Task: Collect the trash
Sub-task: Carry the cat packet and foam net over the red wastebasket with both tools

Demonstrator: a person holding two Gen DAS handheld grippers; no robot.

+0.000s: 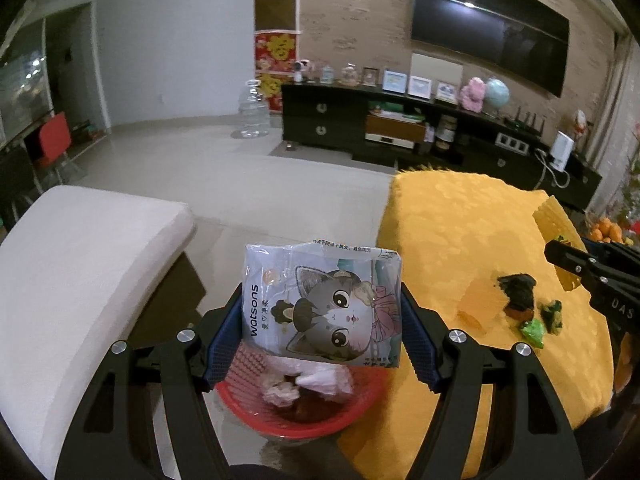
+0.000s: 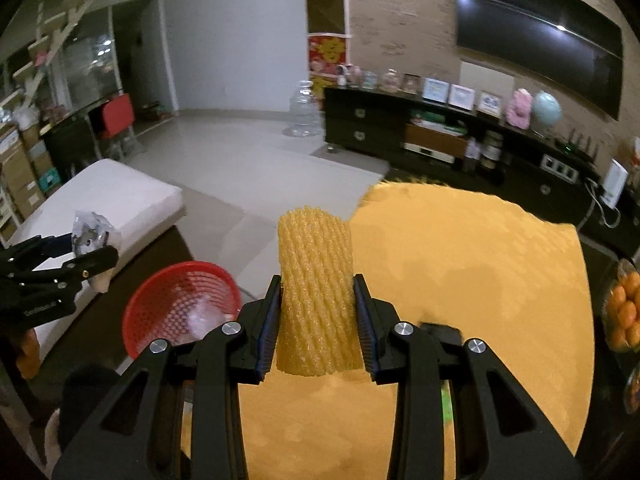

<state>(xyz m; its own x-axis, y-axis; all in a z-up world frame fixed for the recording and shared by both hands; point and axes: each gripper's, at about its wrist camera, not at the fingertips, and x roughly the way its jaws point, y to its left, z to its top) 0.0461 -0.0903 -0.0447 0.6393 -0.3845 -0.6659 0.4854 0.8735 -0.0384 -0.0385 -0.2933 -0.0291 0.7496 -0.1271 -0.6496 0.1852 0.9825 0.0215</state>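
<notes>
My left gripper is shut on a Watsons tissue packet printed with a grey cat, and holds it above a red mesh basket. Crumpled white paper and plastic lie in the basket. My right gripper is shut on a yellow foam net sleeve, upright over the yellow tablecloth. The basket shows to its lower left, with the left gripper beyond it. A black wrapper and green wrappers lie on the cloth.
A white cushioned bench stands left of the basket. A bowl of oranges sits at the table's right edge. A dark TV cabinet lines the far wall, with a glass jar on the tiled floor.
</notes>
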